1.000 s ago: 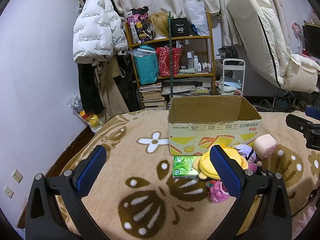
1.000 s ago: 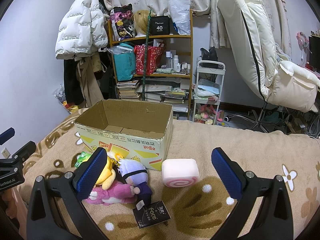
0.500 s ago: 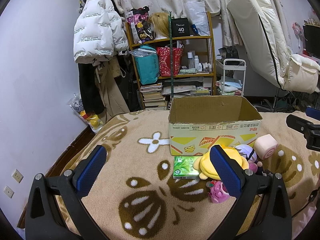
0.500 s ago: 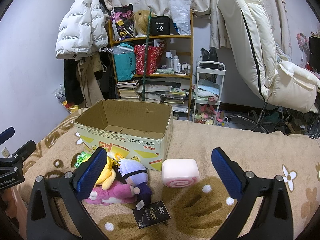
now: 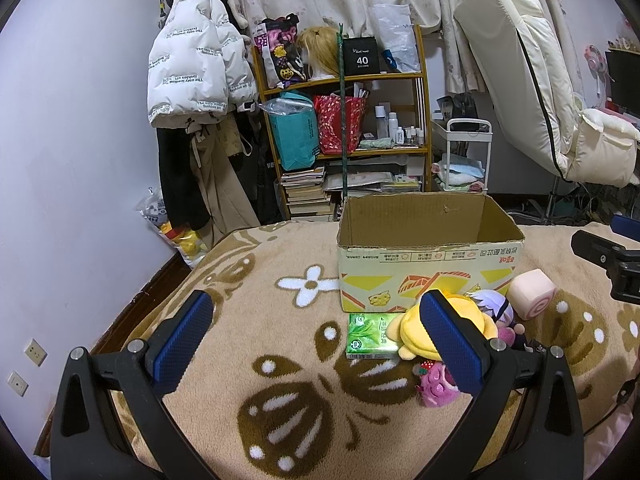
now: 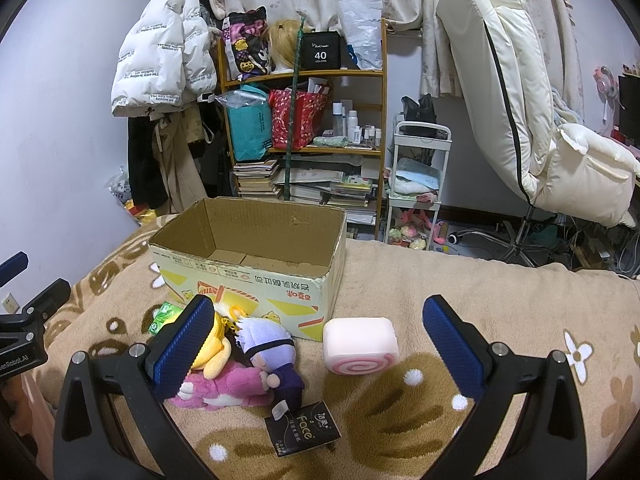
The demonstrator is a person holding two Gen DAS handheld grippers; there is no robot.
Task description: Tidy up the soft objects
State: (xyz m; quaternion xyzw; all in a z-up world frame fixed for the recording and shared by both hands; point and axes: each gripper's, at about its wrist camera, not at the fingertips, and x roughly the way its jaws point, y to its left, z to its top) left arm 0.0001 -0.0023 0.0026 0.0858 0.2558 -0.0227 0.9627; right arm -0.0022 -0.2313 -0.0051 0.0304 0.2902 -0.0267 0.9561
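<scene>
Hovering over the blanket (image 6: pixel 500 300), both grippers (image 5: pixel 316 336) (image 6: pixel 318 340) gape, empty.
Plushies (image 6: pixel 256 356), tissues (image 5: pixel 370 336), pink roll (image 6: pixel 360 346) crowd the box (image 6: pixel 256 264) front.

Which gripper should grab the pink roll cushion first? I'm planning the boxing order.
Probably right. The right gripper is open with the cushion between its fingers. The left gripper faces the tissue pack, with the cushion far right.
</scene>
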